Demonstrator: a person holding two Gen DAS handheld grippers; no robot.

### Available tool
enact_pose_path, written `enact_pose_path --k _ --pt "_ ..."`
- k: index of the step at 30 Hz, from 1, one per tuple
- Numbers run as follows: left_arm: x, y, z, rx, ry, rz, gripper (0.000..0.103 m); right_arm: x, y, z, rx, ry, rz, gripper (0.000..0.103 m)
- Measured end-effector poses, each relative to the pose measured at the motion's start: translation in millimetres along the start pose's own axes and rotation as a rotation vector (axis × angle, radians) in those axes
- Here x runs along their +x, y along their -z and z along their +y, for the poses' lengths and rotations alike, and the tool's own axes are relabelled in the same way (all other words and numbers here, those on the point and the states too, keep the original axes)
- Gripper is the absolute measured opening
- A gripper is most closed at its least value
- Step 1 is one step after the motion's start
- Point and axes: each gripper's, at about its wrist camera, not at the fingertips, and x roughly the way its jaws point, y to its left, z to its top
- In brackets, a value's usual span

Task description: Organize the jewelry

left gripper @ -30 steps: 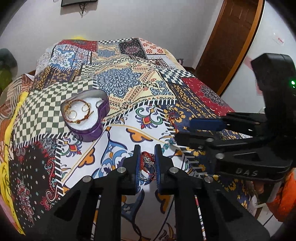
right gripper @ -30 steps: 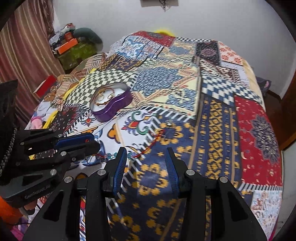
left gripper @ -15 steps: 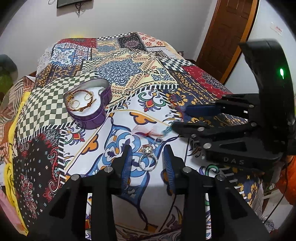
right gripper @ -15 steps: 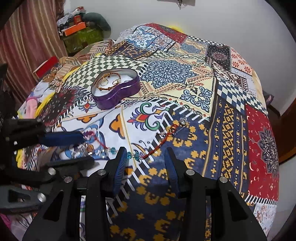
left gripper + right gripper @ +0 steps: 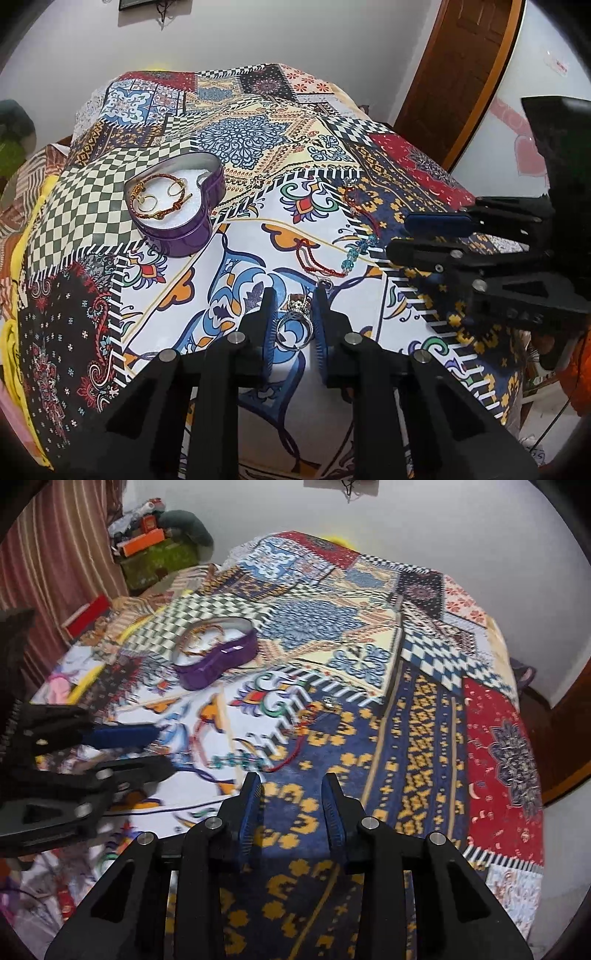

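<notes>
A silver ring point(image 5: 293, 328) with a stone cluster sits between the pads of my left gripper point(image 5: 293, 314), low over the patterned bedspread point(image 5: 258, 147). Its jaws are closing and both pads touch the ring. Just beyond lies a red cord bracelet point(image 5: 321, 266) with teal beads point(image 5: 240, 762). A purple heart-shaped tin point(image 5: 177, 221) at the left holds a gold bracelet and hoop earrings. My right gripper point(image 5: 291, 781) hovers over the blue-and-yellow patch, jaws closing with nothing between them. It shows at the right of the left wrist view point(image 5: 402, 238).
The bedspread drapes off the mattress edge close in front of both grippers. A small silver piece point(image 5: 328, 702) lies on the cloth beyond the red cord. A wooden door point(image 5: 469, 74) stands at the right. Boxes and clutter point(image 5: 159, 554) and a striped curtain fill the far left.
My left gripper let go of the red cord, opened, shifted onto the silver ring and narrowed around it. The right gripper's fingers have drawn closer together and its view has tilted.
</notes>
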Motion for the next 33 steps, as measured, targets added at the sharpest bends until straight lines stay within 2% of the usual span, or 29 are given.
enact_pose_path --k 4,12,15,22,23,26,33 --pt "-3.5 -0.2 3.1 -0.010 -0.002 -0.015 0.018 1.3 -7.9 13.1 -0.024 -0.003 -0.019 0.032" --pt "-12.1 0.8 14.1 -0.029 -0.027 -0.036 0.018 28.7 -15.3 19.4 -0.027 -0.042 0.038 0.032" --pt "-13.1 0.7 17.8 -0.038 -0.033 -0.039 0.018 28.3 -12.0 22.9 -0.059 -0.027 0.034 0.032" --pt "-17.5 0.7 17.6 -0.046 -0.043 -0.049 0.018 23.4 -5.6 27.5 -0.083 -0.044 0.034 0.013" --pt "-18.9 0.6 17.2 -0.046 -0.045 -0.051 0.018 22.7 -4.1 29.5 -0.089 -0.042 0.036 0.006" --pt "-23.4 -0.6 16.4 -0.046 -0.050 -0.059 0.018 20.9 -2.6 32.5 -0.092 -0.015 0.028 0.007" --pt "-35.5 -4.2 17.1 -0.052 -0.064 -0.090 0.018 1.6 -12.3 26.7 -0.041 -0.020 -0.019 0.006"
